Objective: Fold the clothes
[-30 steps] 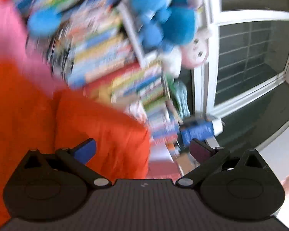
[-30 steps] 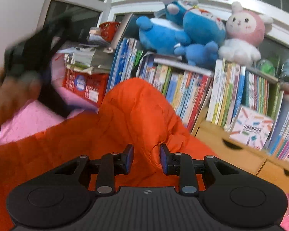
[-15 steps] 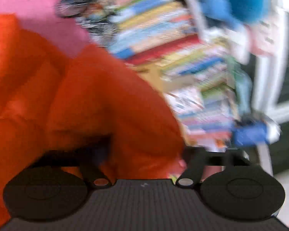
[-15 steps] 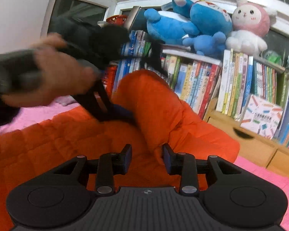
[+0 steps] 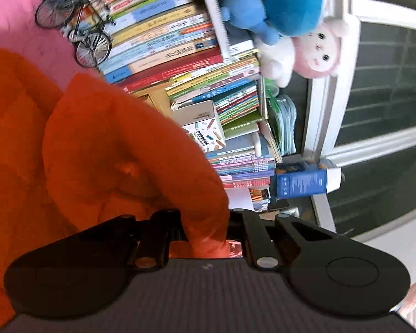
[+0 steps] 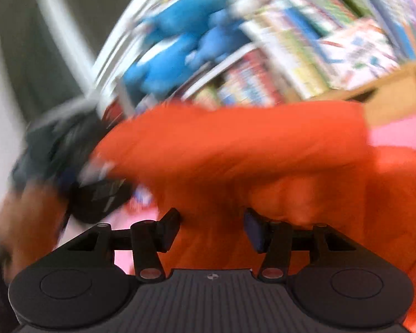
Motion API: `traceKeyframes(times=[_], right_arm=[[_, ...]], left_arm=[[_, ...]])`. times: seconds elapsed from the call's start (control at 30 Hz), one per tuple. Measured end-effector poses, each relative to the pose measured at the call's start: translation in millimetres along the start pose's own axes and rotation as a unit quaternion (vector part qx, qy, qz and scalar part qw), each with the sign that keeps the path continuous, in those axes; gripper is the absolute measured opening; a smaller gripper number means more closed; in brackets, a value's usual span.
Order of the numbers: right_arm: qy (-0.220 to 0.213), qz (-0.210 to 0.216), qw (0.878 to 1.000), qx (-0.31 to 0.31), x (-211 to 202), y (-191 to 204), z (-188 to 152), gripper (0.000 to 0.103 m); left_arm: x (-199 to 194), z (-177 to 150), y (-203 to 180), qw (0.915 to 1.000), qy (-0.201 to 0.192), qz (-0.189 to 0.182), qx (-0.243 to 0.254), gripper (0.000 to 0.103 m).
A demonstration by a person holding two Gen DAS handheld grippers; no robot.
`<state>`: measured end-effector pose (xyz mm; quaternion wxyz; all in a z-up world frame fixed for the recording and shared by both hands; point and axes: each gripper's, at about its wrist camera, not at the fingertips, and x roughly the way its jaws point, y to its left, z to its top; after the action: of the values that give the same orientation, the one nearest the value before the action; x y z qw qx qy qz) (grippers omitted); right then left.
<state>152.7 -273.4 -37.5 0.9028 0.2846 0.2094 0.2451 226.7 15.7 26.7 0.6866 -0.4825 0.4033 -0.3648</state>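
- Pinching a fold of the orange jacket [image 5: 111,149], the left tongs [image 5: 205,230] are closed tight on the cloth; a tongue of fabric bulges out between the two black arms, which looks like a firm hold for lifting an edge.
- The jacket lies spread over a pink bed cover [image 5: 11,8], with one puffy part raised towards the bookshelf [image 5: 180,63], I would guess so it can be turned over onto the rest.
- The right tongs [image 6: 212,229] are partway apart and opening; orange cloth sits in the gap, but the pads do not seem to press on it, so I take it as let go or not yet taken.
- Seen from the right side, a hand [image 6: 22,211] with the other tool sits at the left end of the raised fold; that picture is heavily smeared, so finer detail is lost.
- Blue plush toys [image 5: 277,2] and a pink-and-white plush rabbit [image 5: 316,55] sit above the books, and a small model bicycle [image 5: 77,27] stands near the bed, all clear of the folding.
- Book spines carry printed titles, apparently Chinese, too small for me to read; a blue box [image 5: 302,179] by the window frame has white print I cannot make out either.
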Motion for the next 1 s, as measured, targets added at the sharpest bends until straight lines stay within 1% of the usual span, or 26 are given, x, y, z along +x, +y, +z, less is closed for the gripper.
traceKeyframes(times=[0.07,0.13,0.2,0.27,0.3,0.33,0.37,0.4,0.43,0.47,0.5,0.53,0.57,0.63,0.67,0.77,0.83,0.87,0.9,0.93,0.97,1.0], right_arm=[[-0.019,-0.016,0.999,0.039,1.6,-16.5,6.9,0.055],[-0.025,-0.054,0.998,0.038,0.8,-25.0,7.5,0.056],[-0.01,-0.099,0.995,-0.001,-4.7,-23.5,1.5,0.06],[0.007,-0.141,0.989,-0.043,-10.4,-18.9,-5.0,0.063],[0.018,-0.15,0.987,-0.059,-16.4,-15.6,-10.5,0.07],[0.025,-0.143,0.988,-0.059,-27.0,-14.7,-14.8,0.077],[0.031,-0.134,0.989,-0.056,-37.6,-14.2,-18.8,0.091],[0.027,-0.099,0.995,-0.021,-47.7,-18.0,-19.2,0.1],[0.024,-0.063,0.998,0.014,-57.7,-21.8,-19.6,0.102],[0.02,-0.028,0.998,0.049,-67.8,-25.7,-20.0,0.103],[0.016,0.008,0.996,0.084,-77.8,-29.5,-20.3,0.103],[0.011,0.044,0.992,0.119,-87.3,-33.4,-20.7,0.103],[0.001,0.08,0.983,0.162,-88.3,-37.8,-20.0,0.103],[-0.009,0.129,0.962,0.24,-77.3,-44.8,-21.3,0.103],[-0.001,0.132,0.957,0.257,-66.9,-44.1,-21.0,0.103],[0.024,0.11,0.956,0.269,-31.4,-34.7,-18.4,0.103],[0.032,0.1,0.952,0.288,-11.3,-29.1,-18.3,0.098],[0.033,0.093,0.949,0.3,-2.9,-27.3,-17.5,0.086],[0.027,0.084,0.946,0.313,1.3,-27.6,-16.3,0.056],[0.022,0.074,0.942,0.326,5.5,-27.8,-14.9,0.037],[0.024,0.055,0.94,0.335,8.8,-28.6,-13.2,0.015],[0.024,0.053,0.94,0.336,8.9,-28.8,-13.9,0.014]], left_arm=[[-5.5,-1.0,6.7,0.9999,-0.002,0.01,0.01,0.013],[-4.5,-0.5,18.8,0.9995,-0.008,0.029,0.013,0.013],[-5.3,-1.2,34.2,0.9989,-0.006,0.045,0.009,0.013],[-5.9,-3.4,50.7,0.9989,0.004,0.047,-0.006,0.014],[-4.6,-4.6,56.8,0.9988,0.009,0.046,-0.013,0.014],[-5.8,-7.2,62.2,0.9987,0.013,0.047,-0.017,0.014],[-6.7,-9.6,67.2,0.9985,0.016,0.048,-0.02,0.014],[-6.2,-11.0,70.4,0.9984,0.018,0.049,-0.022,0.014],[-5.9,-12.3,73.4,0.9983,0.02,0.05,-0.024,0.014],[-6.3,-13.3,75.9,0.9982,0.023,0.048,-0.027,0.014],[-6.4,-14.2,78.3,0.9981,0.025,0.046,-0.031,0.014],[-5.2,-14.6,79.2,0.9982,0.028,0.041,-0.035,0.014],[-4.0,-15.2,79.0,0.9982,0.029,0.036,-0.04,0.014],[-1.7,-16.3,78.3,0.998,0.032,0.024,-0.049,0.013],[-0.9,-17.0,77.0,0.9979,0.033,0.016,-0.053,0.013],[0.9,-19.8,70.1,0.9981,0.036,-0.004,-0.049,0.013],[1.4,-22.9,65.2,0.9985,0.042,-0.003,-0.035,0.013],[1.6,-24.9,63.2,0.9986,0.045,-0.001,-0.027,0.013],[1.7,-26.9,61.2,0.9986,0.049,0.002,-0.019,0.013],[1.5,-28.8,59.8,0.9986,0.052,0.004,-0.012,0.014],[-0.6,-30.6,61.5,0.9986,0.052,0.007,-0.009,0.015],[-2.8,-32.1,64.8,0.9985,0.053,0.008,-0.01,0.016]])
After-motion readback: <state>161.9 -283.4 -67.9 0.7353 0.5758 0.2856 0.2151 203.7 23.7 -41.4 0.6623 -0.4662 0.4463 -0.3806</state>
